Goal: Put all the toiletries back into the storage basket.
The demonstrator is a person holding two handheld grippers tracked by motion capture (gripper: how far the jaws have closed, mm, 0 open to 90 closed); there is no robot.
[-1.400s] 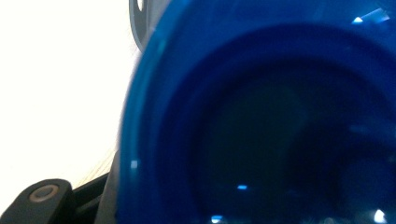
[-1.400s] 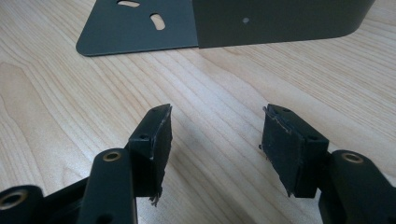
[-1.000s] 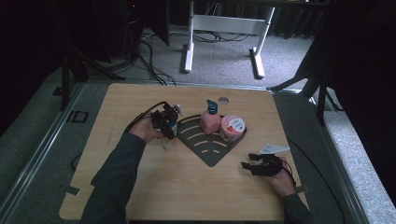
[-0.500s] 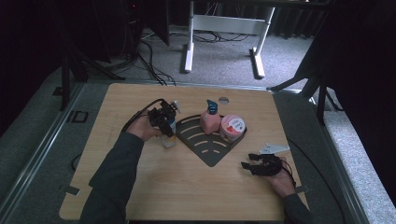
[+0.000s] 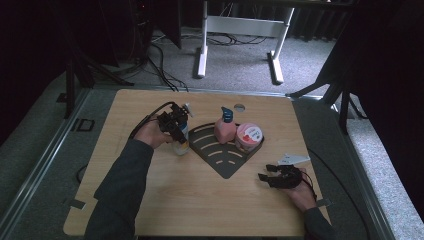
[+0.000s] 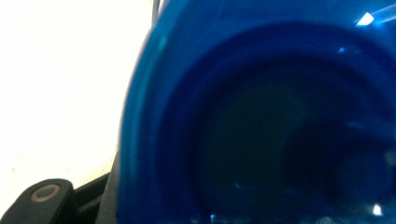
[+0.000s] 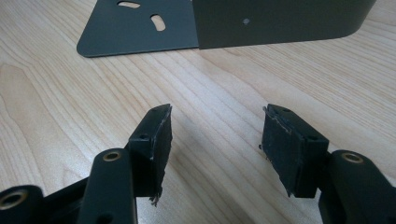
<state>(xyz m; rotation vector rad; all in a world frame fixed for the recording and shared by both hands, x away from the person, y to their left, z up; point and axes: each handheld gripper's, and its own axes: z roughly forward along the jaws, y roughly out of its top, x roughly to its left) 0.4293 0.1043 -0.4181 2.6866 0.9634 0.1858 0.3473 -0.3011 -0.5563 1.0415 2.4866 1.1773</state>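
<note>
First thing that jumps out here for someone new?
The dark fan-shaped rack at the table's middle, with a pink bottle and a pink-lidded tub standing at its back. Left of it, the left gripper grips a blue-capped bottle; its blue fills the left gripper view. The right gripper rests open near the right edge.

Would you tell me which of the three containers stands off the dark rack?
The bottle in the left gripper: it stands on bare wood left of the rack, while the pink bottle and pink tub sit on the rack.
</note>
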